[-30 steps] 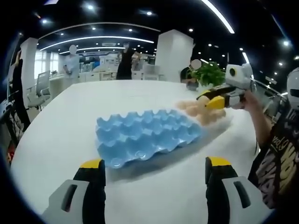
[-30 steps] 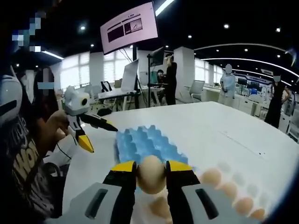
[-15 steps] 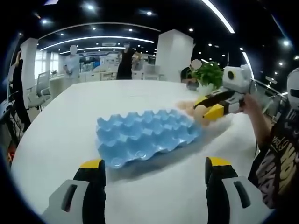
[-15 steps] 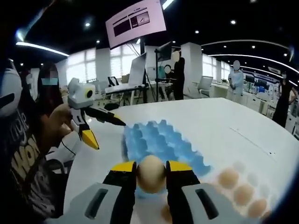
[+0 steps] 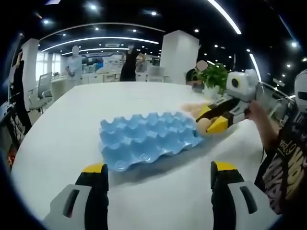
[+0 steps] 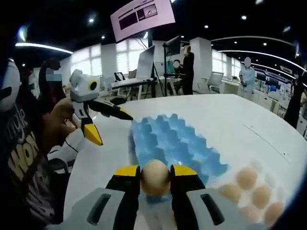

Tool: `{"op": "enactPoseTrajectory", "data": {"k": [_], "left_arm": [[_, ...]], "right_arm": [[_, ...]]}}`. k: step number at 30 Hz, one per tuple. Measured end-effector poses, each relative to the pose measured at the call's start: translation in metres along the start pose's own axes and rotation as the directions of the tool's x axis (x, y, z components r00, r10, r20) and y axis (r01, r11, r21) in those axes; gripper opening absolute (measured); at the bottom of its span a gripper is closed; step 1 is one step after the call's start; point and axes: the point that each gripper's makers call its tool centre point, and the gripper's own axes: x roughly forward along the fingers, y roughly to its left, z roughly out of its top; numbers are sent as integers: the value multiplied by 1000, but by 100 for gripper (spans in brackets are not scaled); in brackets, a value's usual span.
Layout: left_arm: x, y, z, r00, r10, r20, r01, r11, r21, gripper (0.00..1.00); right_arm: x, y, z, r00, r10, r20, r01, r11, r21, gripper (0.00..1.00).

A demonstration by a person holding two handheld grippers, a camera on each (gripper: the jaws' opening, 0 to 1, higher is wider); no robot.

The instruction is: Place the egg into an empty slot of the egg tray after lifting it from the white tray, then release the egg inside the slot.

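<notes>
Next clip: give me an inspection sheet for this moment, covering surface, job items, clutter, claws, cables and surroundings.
Surface: large white table, bare around the trays.
Job's things: blue moulded egg tray, every slot seen is empty; beige egg held above its near edge; more beige eggs on the white tray, whose edges are blurred.
Clutter: nothing seen.
Claws: right claw shut on the beige egg; left claw open, holding nothing, over the table short of the blue tray.
Cables: nothing seen.
Surroundings: open office with ceiling lights, a hanging screen, a potted green plant, people standing behind.
</notes>
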Motion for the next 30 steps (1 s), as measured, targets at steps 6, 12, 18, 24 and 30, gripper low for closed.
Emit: {"op": "enactPoseTrajectory", "data": {"k": [6, 12, 18, 24, 30], "left_arm": [[0, -1, 0, 1000, -2, 2, 2, 1000, 2, 90], [1, -1, 0, 1000, -2, 4, 2, 1000, 4, 90], [1, -1, 1, 1000, -1, 3, 1, 1000, 4, 90], [2, -1, 1, 1000, -1, 1, 1, 1000, 5, 90], [3, -2, 1, 1000, -4, 1, 4, 1000, 7, 90]], "right_arm": [[0, -2, -7, 1000, -10, -23, 10, 1000, -4, 25], [0, -9, -12, 998, -25, -51, 24, 999, -22, 25], [1, -8, -14, 998, -27, -56, 26, 999, -29, 25], [0, -5, -13, 998, -26, -59, 22, 998, -65, 26], [-1, -4, -10, 999, -24, -37, 22, 999, -48, 28]]}}
